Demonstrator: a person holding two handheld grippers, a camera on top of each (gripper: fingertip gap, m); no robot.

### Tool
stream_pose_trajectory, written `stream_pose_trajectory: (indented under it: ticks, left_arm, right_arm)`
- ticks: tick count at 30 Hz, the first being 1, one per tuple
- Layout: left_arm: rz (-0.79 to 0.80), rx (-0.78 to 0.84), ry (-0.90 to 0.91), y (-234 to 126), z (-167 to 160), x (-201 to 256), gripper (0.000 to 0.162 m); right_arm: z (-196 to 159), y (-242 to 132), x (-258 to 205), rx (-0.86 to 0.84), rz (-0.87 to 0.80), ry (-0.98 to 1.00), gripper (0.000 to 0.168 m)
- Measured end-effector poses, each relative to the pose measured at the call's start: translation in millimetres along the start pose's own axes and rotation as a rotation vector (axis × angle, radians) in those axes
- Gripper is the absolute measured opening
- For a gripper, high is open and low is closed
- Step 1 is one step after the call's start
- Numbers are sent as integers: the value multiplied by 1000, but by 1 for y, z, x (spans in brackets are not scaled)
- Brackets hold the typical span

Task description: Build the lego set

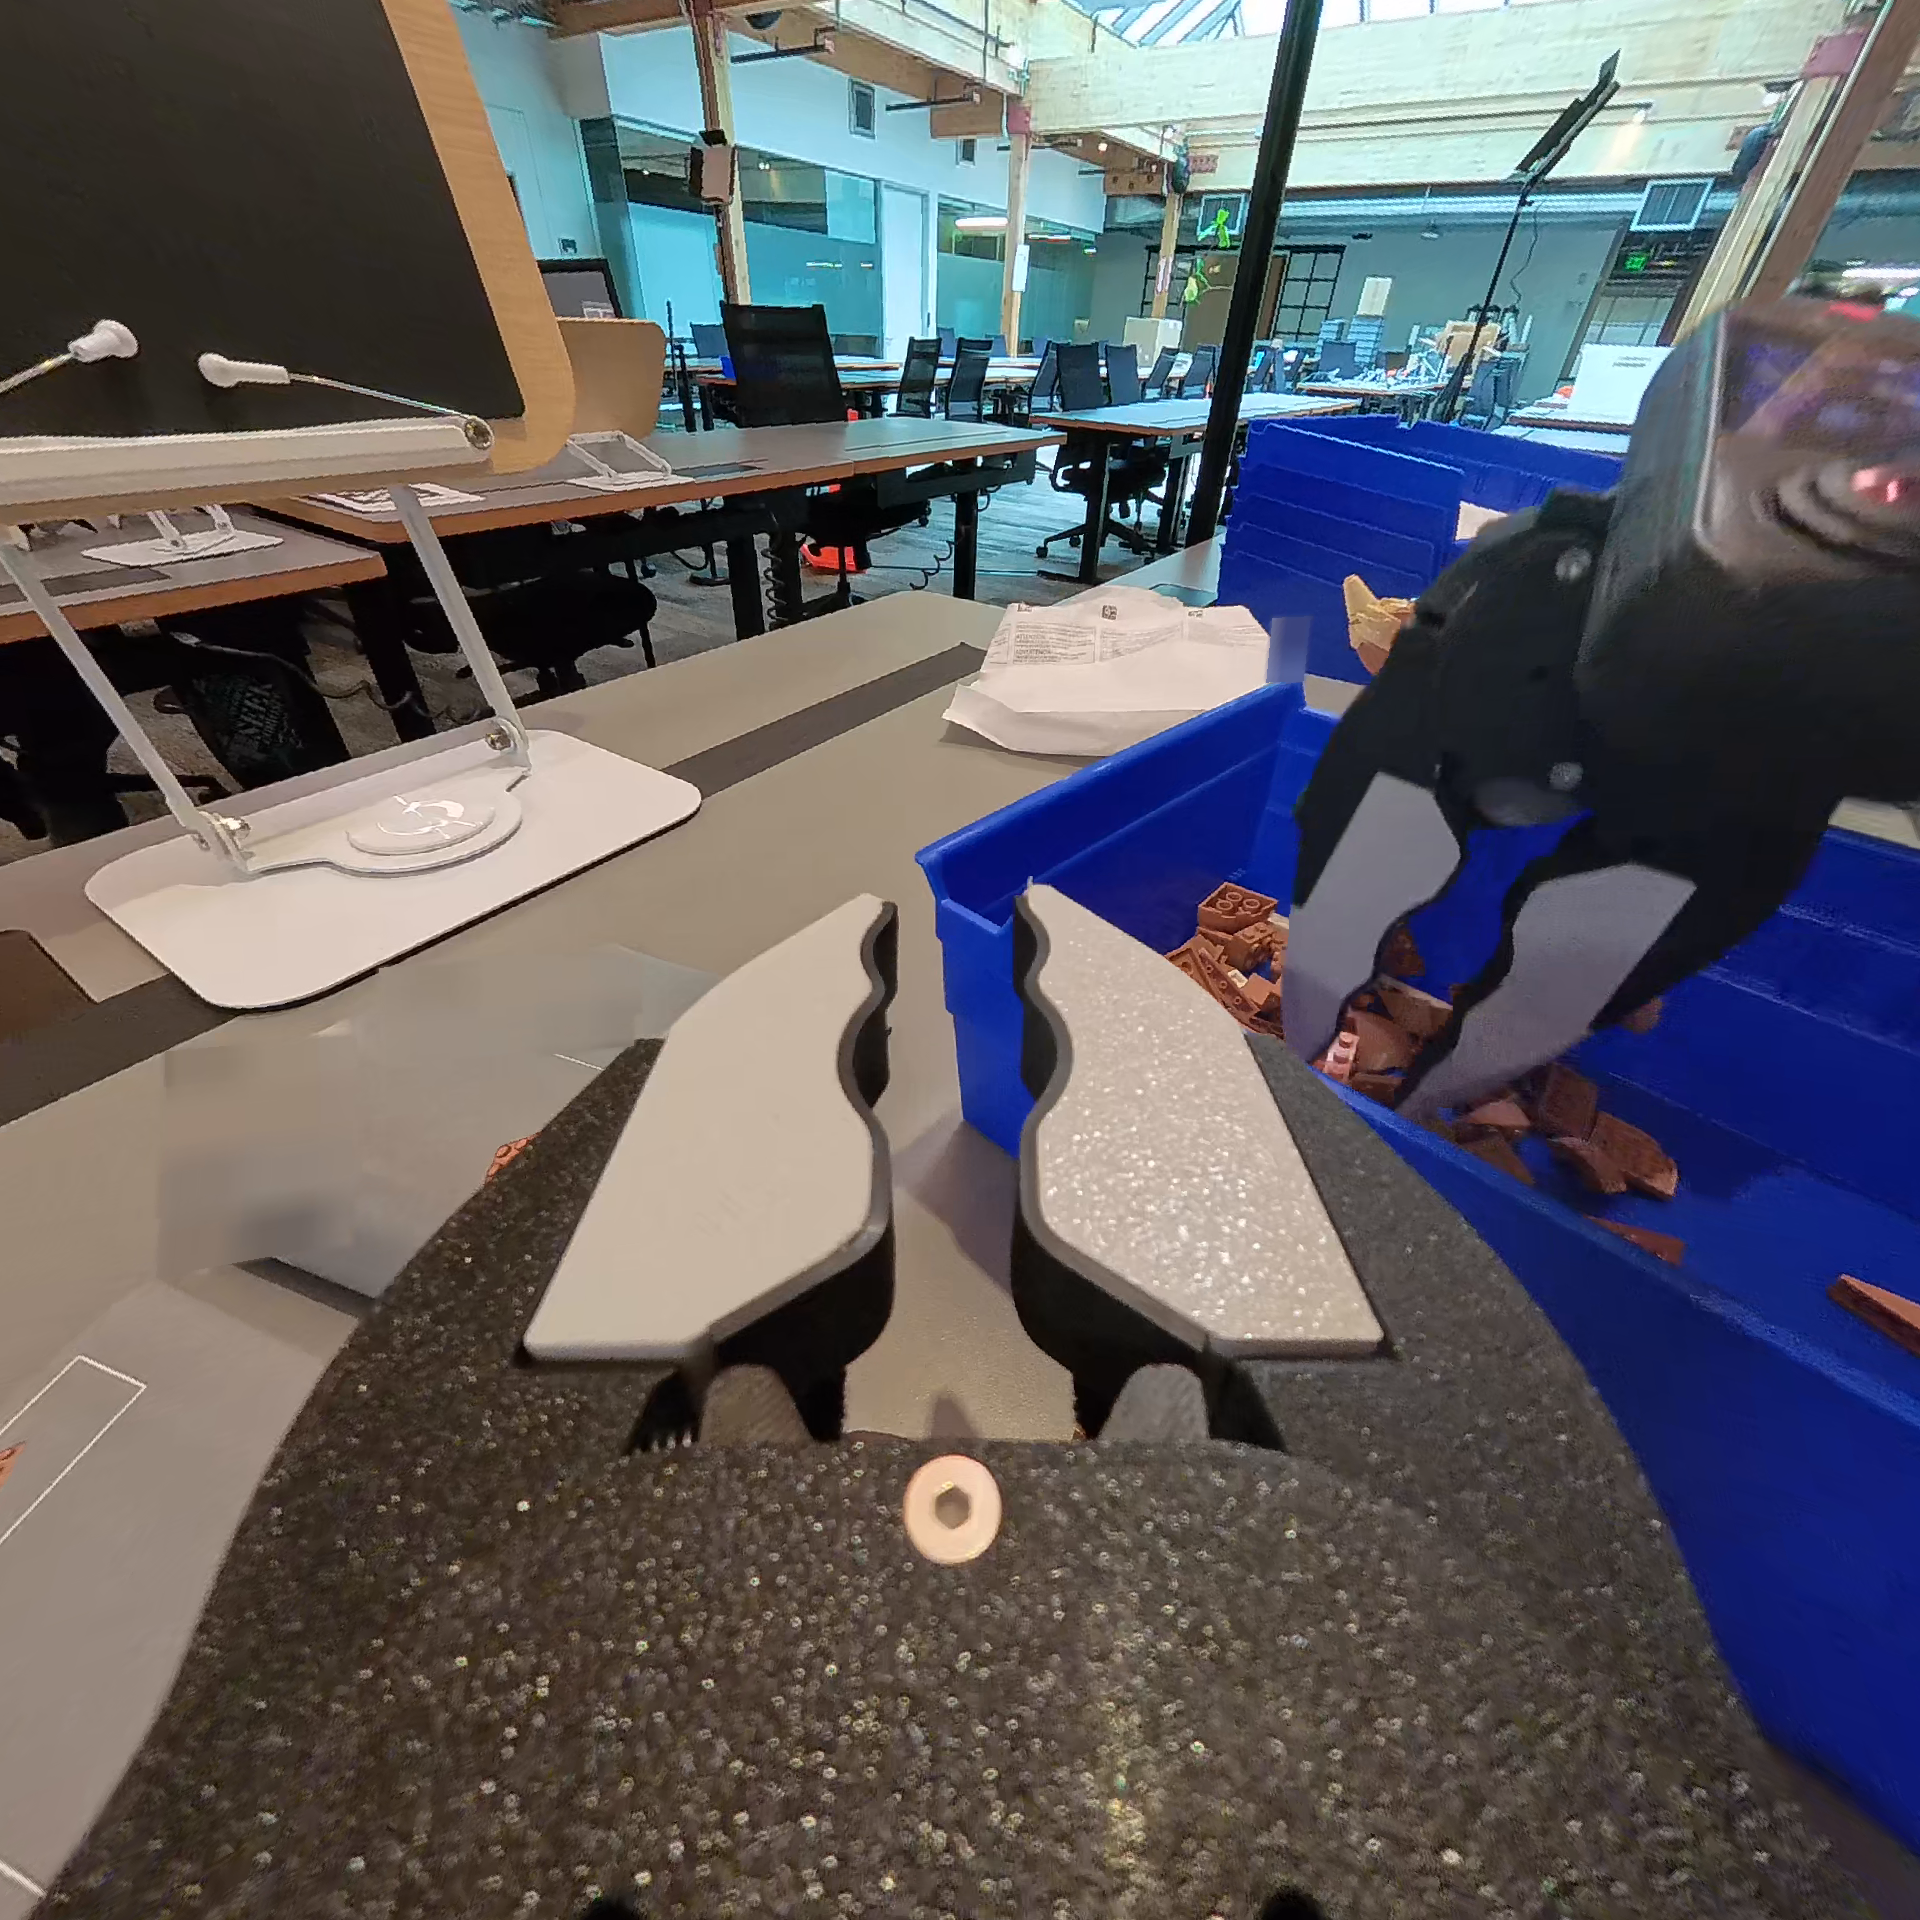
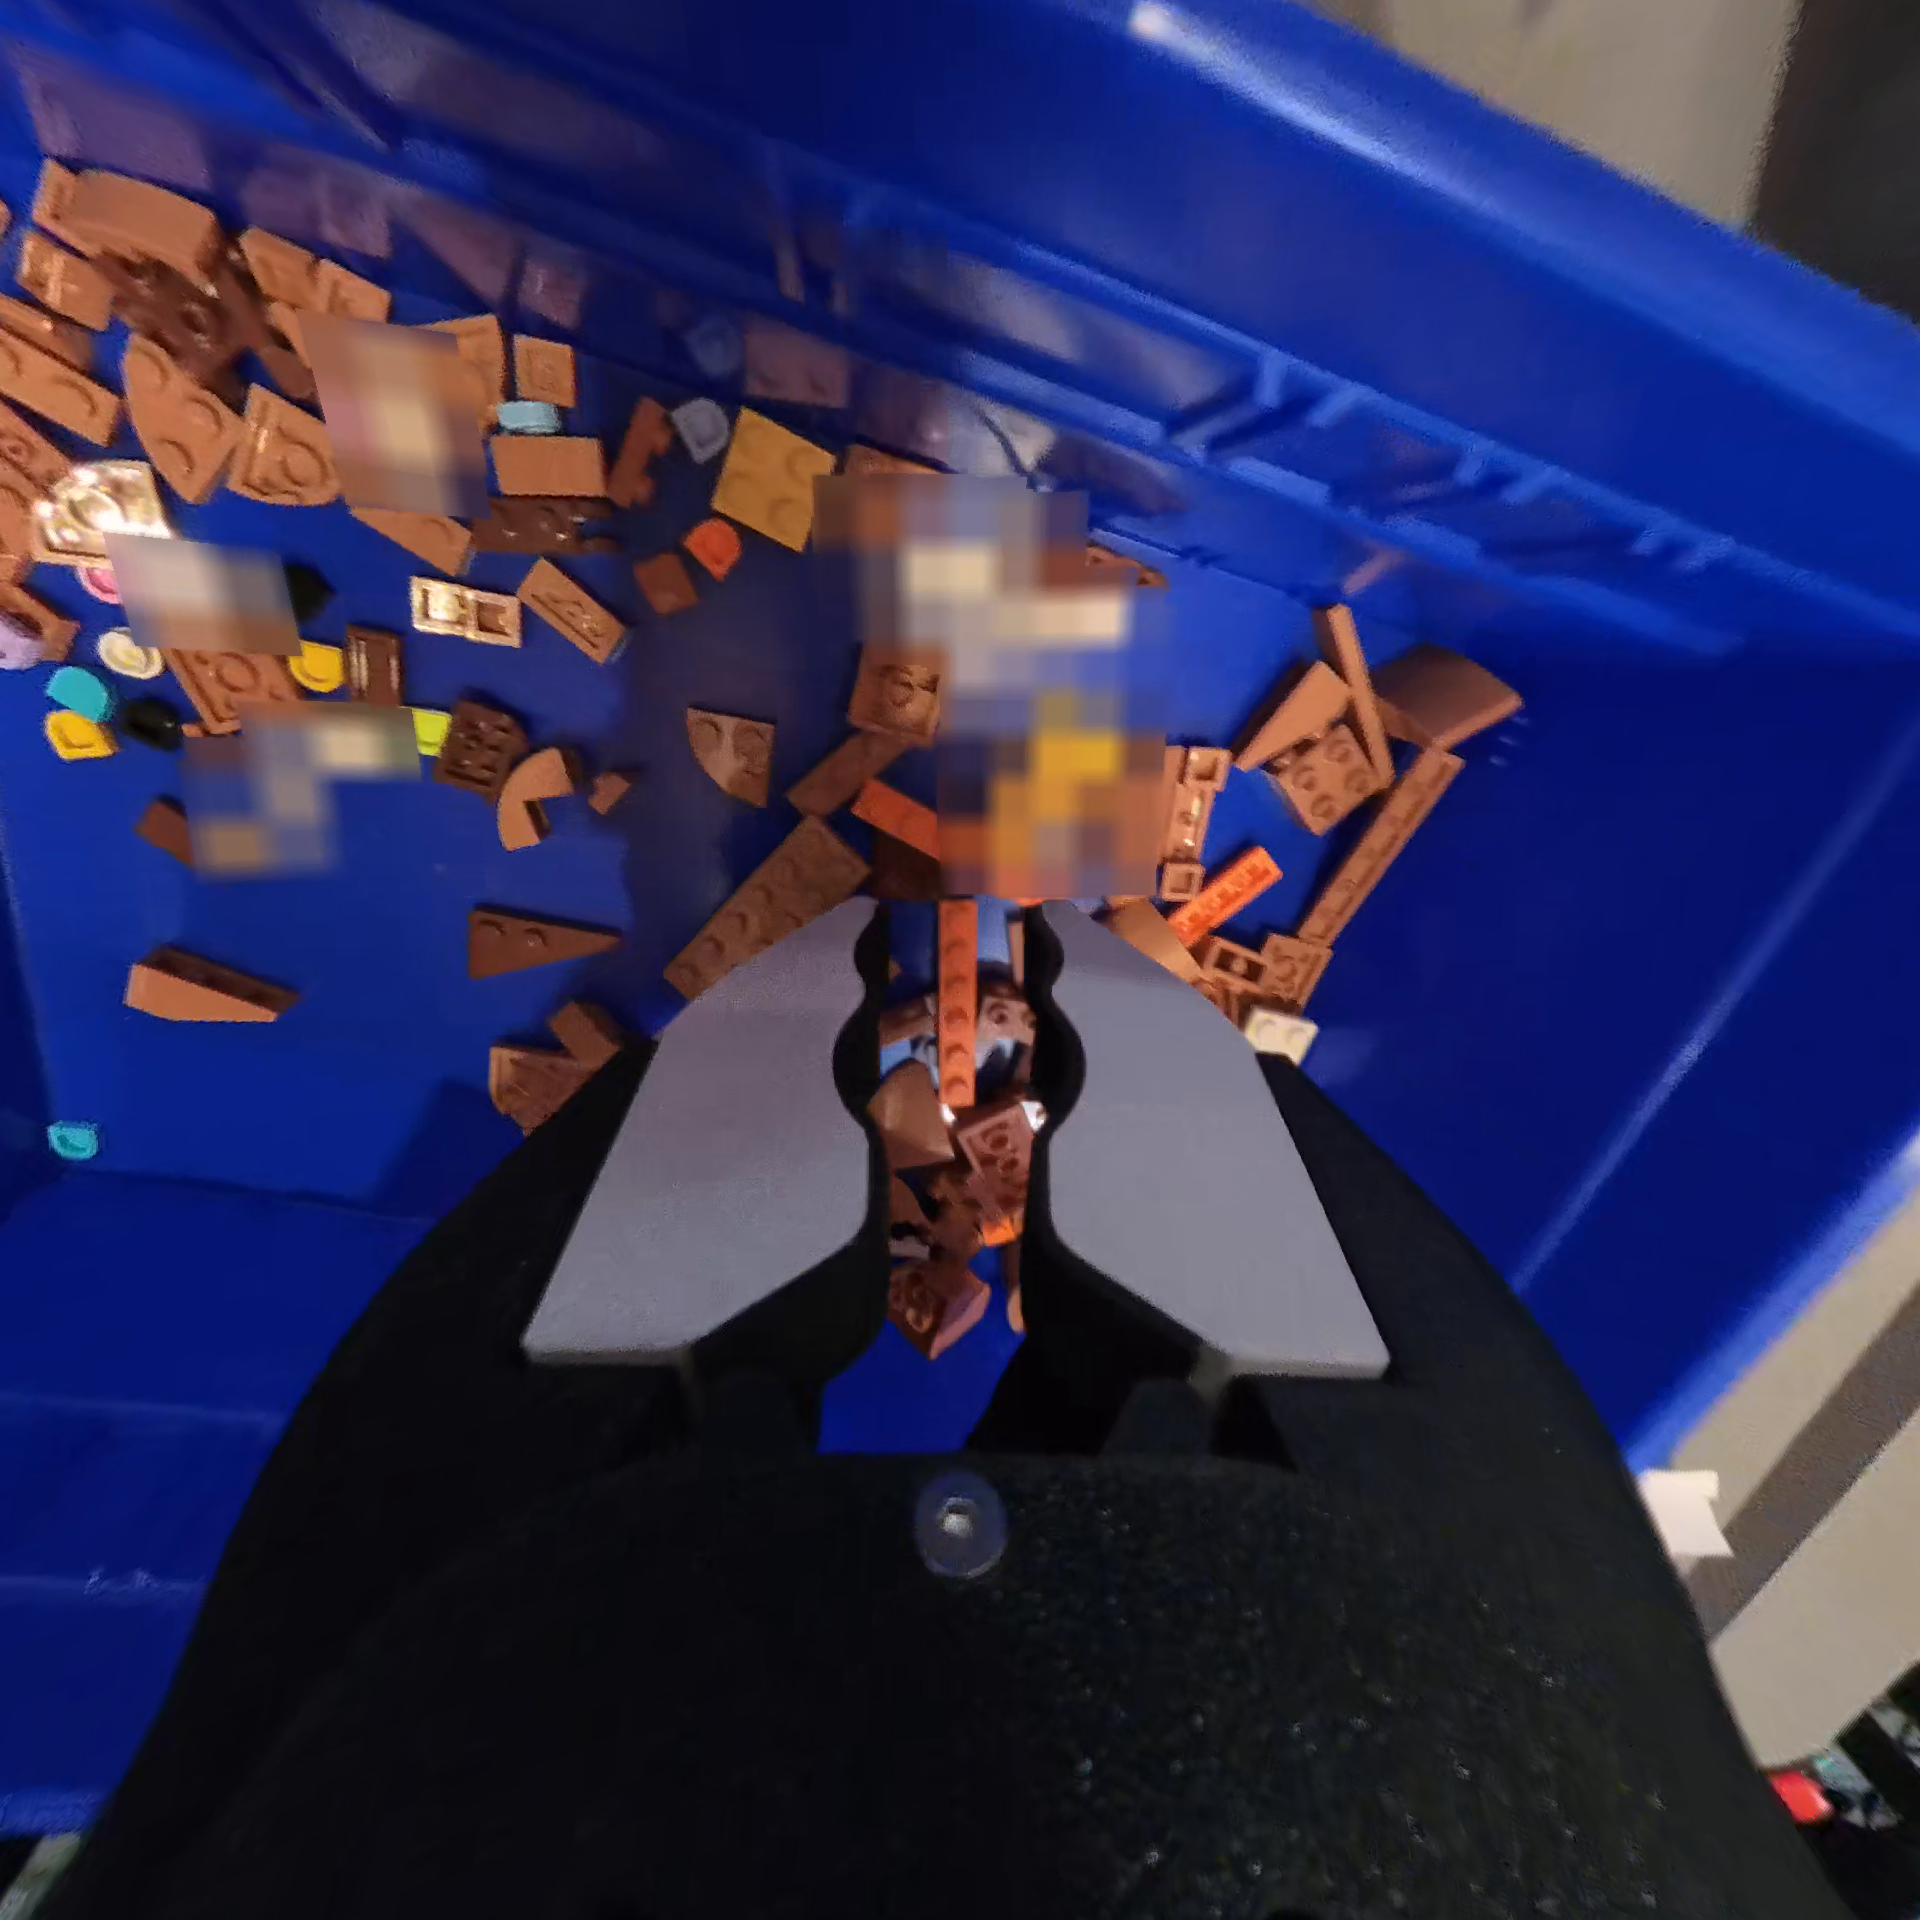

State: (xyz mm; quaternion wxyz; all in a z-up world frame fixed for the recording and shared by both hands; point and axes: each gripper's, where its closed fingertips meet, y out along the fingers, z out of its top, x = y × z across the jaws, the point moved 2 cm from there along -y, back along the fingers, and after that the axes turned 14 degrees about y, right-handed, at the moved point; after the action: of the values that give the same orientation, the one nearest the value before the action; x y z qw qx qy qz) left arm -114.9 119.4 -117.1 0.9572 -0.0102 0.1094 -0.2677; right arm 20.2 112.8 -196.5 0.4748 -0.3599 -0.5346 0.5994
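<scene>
A blue bin [image 1: 1132,821] on the grey table [image 1: 810,790] holds many loose lego pieces [image 1: 1236,935], mostly brown. My left gripper [image 1: 956,925] is open and empty, above the table just left of the bin. My right gripper [image 1: 1366,1070] reaches down into the bin. In the right wrist view it [image 2: 956,920] is open, low over the pile. A long thin orange plate [image 2: 956,997] lies in the gap between its fingers, and neither finger touches it. Brown plates and wedges [image 2: 187,416] and small coloured round pieces [image 2: 78,694] are scattered over the bin floor [image 2: 364,1039].
A stand with a white base [image 1: 395,862] carries a black board [image 1: 239,208] at the left of the table. White paper bags [image 1: 1112,665] lie behind the bin. A second blue bin [image 1: 1351,520] and a black pole [image 1: 1247,312] stand farther back. Across from one pair of fingers to the other is roughly 15 cm.
</scene>
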Motion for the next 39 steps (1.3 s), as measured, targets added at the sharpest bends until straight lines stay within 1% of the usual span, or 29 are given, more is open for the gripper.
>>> stream_pose_trajectory:
  ticks: [1, 4, 10, 13, 18, 23, 25, 28, 32, 35, 39]
  left_arm:
    - [0, 0, 0, 0, 0, 0, 21]
    - [-2, 0, 0, 0, 0, 1, 21]
    - [-3, -1, 7, 1, 0, 2, 21]
    - [0, 0, 4, 0, 0, 1, 21]
    - [-1, 2, 7, 0, 1, 1, 21]
    - [0, 3, 5, 0, 1, 1, 21]
    - [-2, 3, 5, 0, 2, 1, 21]
    - [-4, -1, 8, 1, 1, 2, 21]
    - [-1, -5, 8, 2, -1, 1, 21]
    - [2, -4, 9, 1, 0, 1, 21]
    - [1, 2, 6, 0, 2, 0, 21]
  right_arm:
    - [-1, -5, 3, 4, -5, 9, 24]
    - [-9, -10, 4, -22, 10, 27, 24]
    - [-22, 10, -16, -130, 51, -27, 24]
    - [-22, 16, -21, -160, 50, -49, 24]
    - [-16, 21, -30, -146, 78, -68, 26]
    - [-18, 14, -17, -138, 45, -38, 27]
    - [-21, 13, -17, -140, 66, -14, 27]
    - [-24, 18, -21, -161, 103, -4, 27]
    - [-20, 23, -14, -158, 76, 4, 26]
    - [-16, 17, -3, -133, 37, 16, 25]
    - [-20, -2, 9, -120, 12, 39, 25]
